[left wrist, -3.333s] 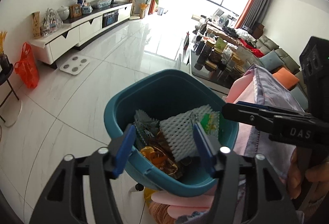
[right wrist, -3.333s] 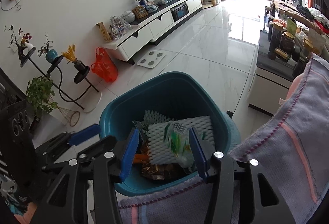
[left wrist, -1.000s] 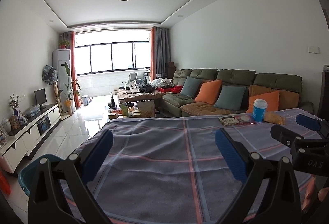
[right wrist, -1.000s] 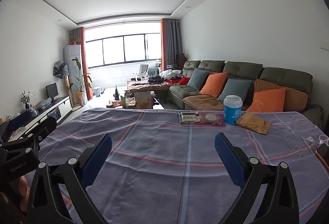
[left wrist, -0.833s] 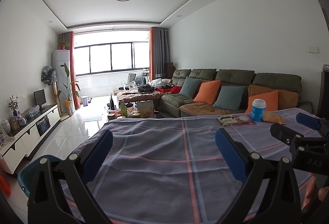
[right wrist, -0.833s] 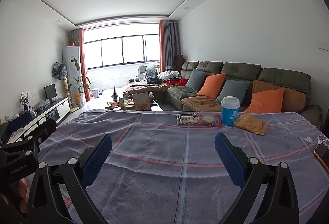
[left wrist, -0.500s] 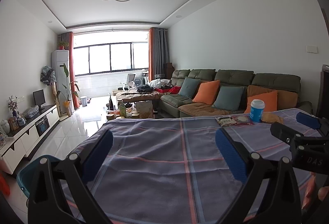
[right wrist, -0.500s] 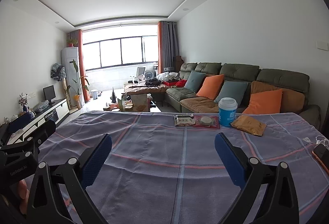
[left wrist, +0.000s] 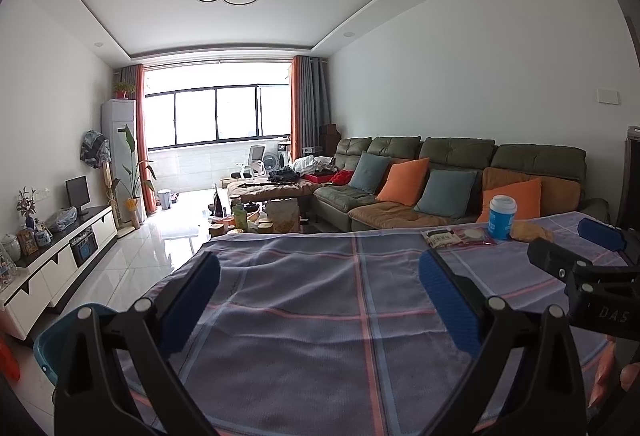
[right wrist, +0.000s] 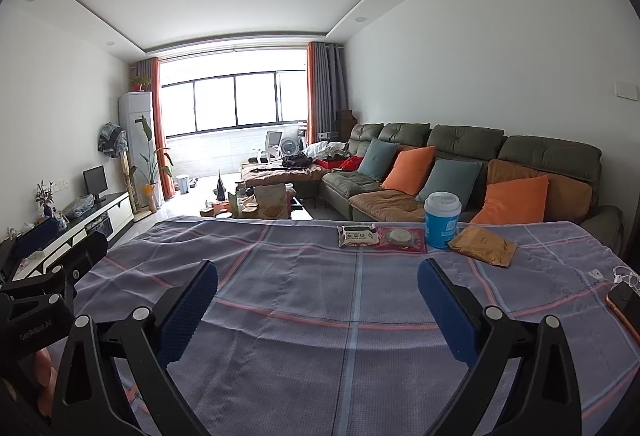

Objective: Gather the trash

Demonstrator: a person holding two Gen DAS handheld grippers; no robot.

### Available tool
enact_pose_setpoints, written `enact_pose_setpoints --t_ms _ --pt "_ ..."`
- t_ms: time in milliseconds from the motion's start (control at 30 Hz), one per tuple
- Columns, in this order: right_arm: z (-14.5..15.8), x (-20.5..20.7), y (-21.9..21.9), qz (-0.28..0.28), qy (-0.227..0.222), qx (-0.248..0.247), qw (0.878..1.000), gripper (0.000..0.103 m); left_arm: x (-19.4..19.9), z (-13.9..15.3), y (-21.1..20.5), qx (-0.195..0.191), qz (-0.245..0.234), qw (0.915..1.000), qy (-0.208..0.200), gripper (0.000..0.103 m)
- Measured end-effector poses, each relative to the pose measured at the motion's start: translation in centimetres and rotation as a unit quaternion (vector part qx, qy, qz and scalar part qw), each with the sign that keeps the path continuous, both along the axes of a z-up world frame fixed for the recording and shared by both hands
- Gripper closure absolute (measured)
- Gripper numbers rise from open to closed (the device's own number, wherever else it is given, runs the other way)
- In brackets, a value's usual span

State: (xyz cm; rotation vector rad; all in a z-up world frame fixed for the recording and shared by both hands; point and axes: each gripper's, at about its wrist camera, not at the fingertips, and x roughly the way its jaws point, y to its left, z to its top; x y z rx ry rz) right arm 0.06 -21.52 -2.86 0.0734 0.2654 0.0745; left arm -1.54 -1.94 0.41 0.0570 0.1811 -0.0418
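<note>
While I held both tools low over the checked grey-purple tablecloth (right wrist: 320,316):
Left gripper (left wrist: 318,300): spread, empty.
Right gripper (right wrist: 318,310): spread, empty.
Trash: blue paper cup with white lid (right wrist: 441,219), crumpled brown paper bag (right wrist: 482,245), two flat snack wrappers (right wrist: 380,236), all at the far edge.
Handling: cup looked light, crushable, so I'd grip mid-wall; wrappers thin, slippery, pinch an edge.
Teal plastic bin (left wrist: 46,348): floor, left.
Obstacles: phone (right wrist: 626,306) near right; path otherwise clear.

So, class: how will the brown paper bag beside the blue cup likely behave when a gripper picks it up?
The brown paper bag lies flat and creased, so it probably flops and feels light. Its low profile on the tablecloth may make pinching awkward. It sits close beside the blue cup, which could tip if nudged.
</note>
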Motion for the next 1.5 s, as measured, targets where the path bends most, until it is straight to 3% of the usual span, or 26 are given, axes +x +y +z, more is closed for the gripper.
enact_pose_setpoints --t_ms 1500 --pt "0.42 0.40 0.13 0.002 0.001 -0.002 1.000 0.004 0.13 0.08 -0.28 -0.001 -0.002 1.0000 -0.004 0.003"
